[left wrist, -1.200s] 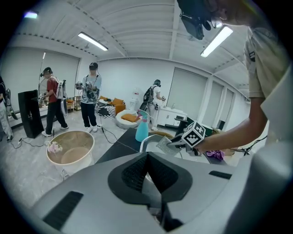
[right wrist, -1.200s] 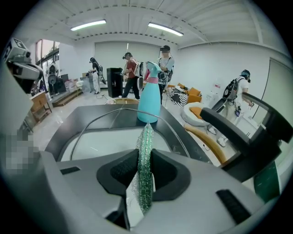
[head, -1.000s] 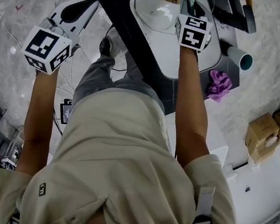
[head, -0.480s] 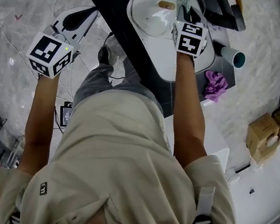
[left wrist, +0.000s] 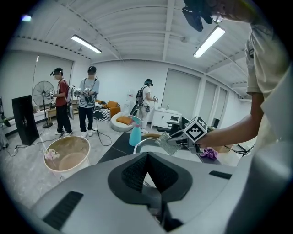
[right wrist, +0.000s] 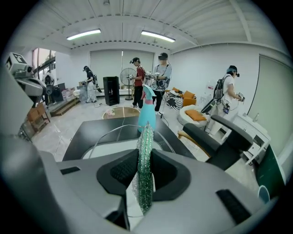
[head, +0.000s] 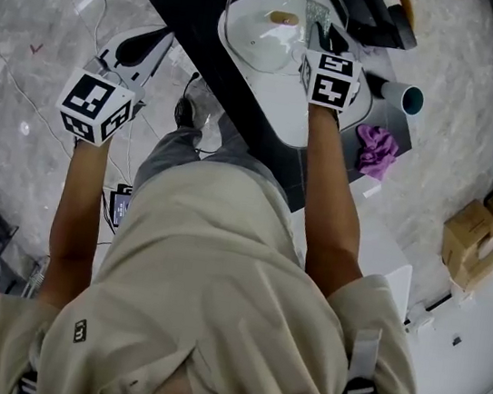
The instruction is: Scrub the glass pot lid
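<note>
The glass pot lid [head: 263,33], with a brown knob, lies in a white tray [head: 288,106] on the black table; its rim also shows in the left gripper view [left wrist: 140,142] and the right gripper view [right wrist: 107,133]. My right gripper [head: 321,36] [right wrist: 145,157] hovers at the lid's right edge, shut on a silvery-green scrub pad [head: 318,14] [right wrist: 145,169] [left wrist: 167,142]. My left gripper [head: 163,34] [left wrist: 147,156] hangs left of the table over the floor, shut and holding nothing, pointing toward the lid.
A teal spray bottle [left wrist: 135,132] [right wrist: 147,114] stands beyond the lid. A purple cloth [head: 378,149] and a teal-rimmed tube [head: 404,98] lie right of the tray. A round bin [left wrist: 67,155], a black chair [right wrist: 224,141] and several people are farther off.
My left gripper has drifted right, nearer the table's edge. The right gripper stays by the lid with the pad; the view has shifted a little.
</note>
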Motion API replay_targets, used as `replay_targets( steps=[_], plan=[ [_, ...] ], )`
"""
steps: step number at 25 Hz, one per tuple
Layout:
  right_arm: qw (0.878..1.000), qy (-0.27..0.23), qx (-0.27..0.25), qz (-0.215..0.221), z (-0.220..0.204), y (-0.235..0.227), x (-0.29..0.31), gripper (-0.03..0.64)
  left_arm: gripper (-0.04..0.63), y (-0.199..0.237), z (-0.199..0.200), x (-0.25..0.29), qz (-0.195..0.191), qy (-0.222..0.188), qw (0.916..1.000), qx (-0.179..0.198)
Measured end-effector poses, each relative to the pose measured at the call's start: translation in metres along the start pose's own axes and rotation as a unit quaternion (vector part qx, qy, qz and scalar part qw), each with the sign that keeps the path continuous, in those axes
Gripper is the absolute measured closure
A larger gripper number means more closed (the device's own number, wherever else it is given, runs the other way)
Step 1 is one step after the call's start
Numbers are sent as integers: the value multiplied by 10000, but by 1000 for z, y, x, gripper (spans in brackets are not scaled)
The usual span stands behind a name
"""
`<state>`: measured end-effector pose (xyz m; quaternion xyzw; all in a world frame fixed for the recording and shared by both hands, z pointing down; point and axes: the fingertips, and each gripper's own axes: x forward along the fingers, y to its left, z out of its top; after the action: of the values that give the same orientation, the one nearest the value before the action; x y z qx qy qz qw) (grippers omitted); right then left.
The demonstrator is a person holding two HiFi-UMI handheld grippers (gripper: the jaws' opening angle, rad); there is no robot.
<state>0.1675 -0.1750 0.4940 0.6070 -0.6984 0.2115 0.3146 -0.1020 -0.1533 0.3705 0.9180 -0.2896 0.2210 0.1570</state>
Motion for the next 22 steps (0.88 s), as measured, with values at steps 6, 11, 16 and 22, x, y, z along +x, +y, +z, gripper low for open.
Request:
replay_targets(
  steps=[6,11,16,22],
  plan=[
    [9996,-221,142,-100,10,-11,-25,531,581,-11,8,-4,-52,-45,9999,97],
    [9980,-556,283,-78,27,-8,-62,531,581,-21,12,-16,-83,-79,9997,197],
    [9932,-1123,310,-15,56,-3,-113,531,580,-24,25,-40,-9,-258,9993,256],
    [9836,-1790,226,0,97,4,-186,531,580,-27,45,-75,113,-591,9976,333]
  ],
)
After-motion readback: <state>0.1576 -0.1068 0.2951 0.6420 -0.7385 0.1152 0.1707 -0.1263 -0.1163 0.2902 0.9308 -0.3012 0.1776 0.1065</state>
